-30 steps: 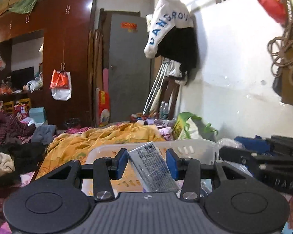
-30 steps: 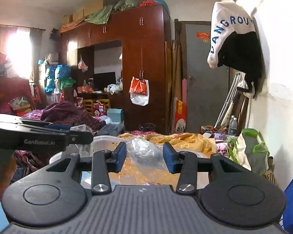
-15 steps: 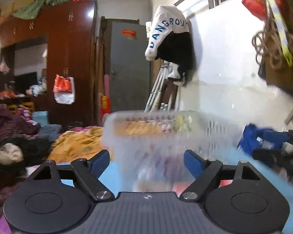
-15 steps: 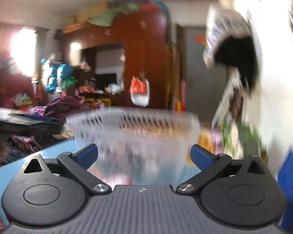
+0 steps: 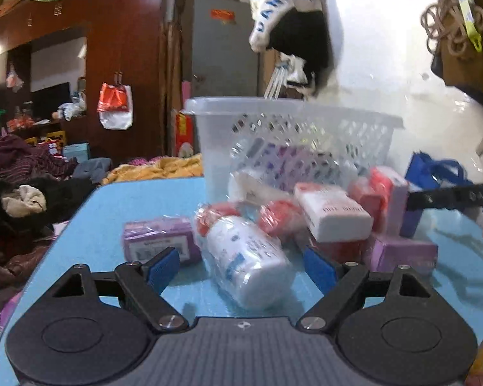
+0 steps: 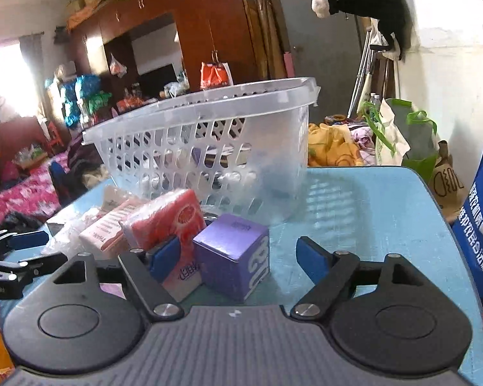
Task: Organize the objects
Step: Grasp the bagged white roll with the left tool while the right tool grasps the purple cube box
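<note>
A clear plastic basket [image 5: 293, 135] stands on a light blue table [image 5: 119, 212]; it also shows in the right wrist view [image 6: 209, 148]. Wrapped boxes and bottles lie in front of it. My left gripper [image 5: 241, 265] is open and low over the table, with a white bottle with a red cap [image 5: 244, 254] lying between its fingers. A purple box [image 5: 159, 241] lies to its left. My right gripper [image 6: 238, 257] is open, with a purple cube box [image 6: 233, 254] between its fingers and a red-pink pack [image 6: 167, 218] by the left finger.
A white box with red print [image 5: 335, 212] and pink and purple boxes [image 5: 402, 251] lie at the right of the pile. A blue bag [image 6: 479, 225] hangs by the table's right edge. Bedding and clothes [image 5: 22, 199] lie beyond the table's left edge.
Both grippers opened and let go of the packets they held over the basket. They dropped from above the basket to table level in front of it.
</note>
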Motion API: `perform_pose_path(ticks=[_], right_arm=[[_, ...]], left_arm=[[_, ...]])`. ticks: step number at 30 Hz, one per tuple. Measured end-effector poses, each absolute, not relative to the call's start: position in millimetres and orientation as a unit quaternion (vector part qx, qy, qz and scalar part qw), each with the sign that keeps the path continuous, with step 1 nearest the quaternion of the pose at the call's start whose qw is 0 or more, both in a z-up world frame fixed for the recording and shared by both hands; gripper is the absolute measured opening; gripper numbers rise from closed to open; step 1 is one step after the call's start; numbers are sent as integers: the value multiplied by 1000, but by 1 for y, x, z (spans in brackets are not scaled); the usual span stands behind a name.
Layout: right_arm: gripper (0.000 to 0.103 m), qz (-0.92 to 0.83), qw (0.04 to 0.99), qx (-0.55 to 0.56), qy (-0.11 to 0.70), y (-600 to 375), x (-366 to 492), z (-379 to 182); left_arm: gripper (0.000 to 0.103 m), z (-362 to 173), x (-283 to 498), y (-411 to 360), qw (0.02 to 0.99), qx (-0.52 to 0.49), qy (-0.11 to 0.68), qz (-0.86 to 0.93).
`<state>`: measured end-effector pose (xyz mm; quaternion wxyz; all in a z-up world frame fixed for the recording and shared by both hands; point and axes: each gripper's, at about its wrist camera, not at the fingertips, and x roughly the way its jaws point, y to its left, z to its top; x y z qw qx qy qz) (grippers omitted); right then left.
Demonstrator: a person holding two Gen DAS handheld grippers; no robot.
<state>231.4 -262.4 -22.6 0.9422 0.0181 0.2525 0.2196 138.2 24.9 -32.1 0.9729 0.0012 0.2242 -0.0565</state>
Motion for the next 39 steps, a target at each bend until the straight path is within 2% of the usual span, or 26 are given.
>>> perform_pose_path(ticks=[5,9,15,17,18,26,39], right_arm=[[73,204,944,3,259,-255,231,-25],[52,210,942,8,260,-256,228,-30],[52,200,950,7,240,-257,221,-28],[52,197,953,5,229,-257,217,-27],[51,195,955,6,225,-257,216,-27],[51,191,964,27,182,-264,206,-23],[50,200,965,38,163,-265,205,-22]], left_arm=[[88,-34,141,18,971,14,235,-42],[88,-35,144,9,970,38,237,-24],[85,-35,145,2,969,53,240,-14],[71,-36,146,3,969,53,241,-17],[58,-37,145,4,969,52,239,-20],[56,-38,118,0,986,73,146,-27],[56,-38,115,4,989,63,130,-30]])
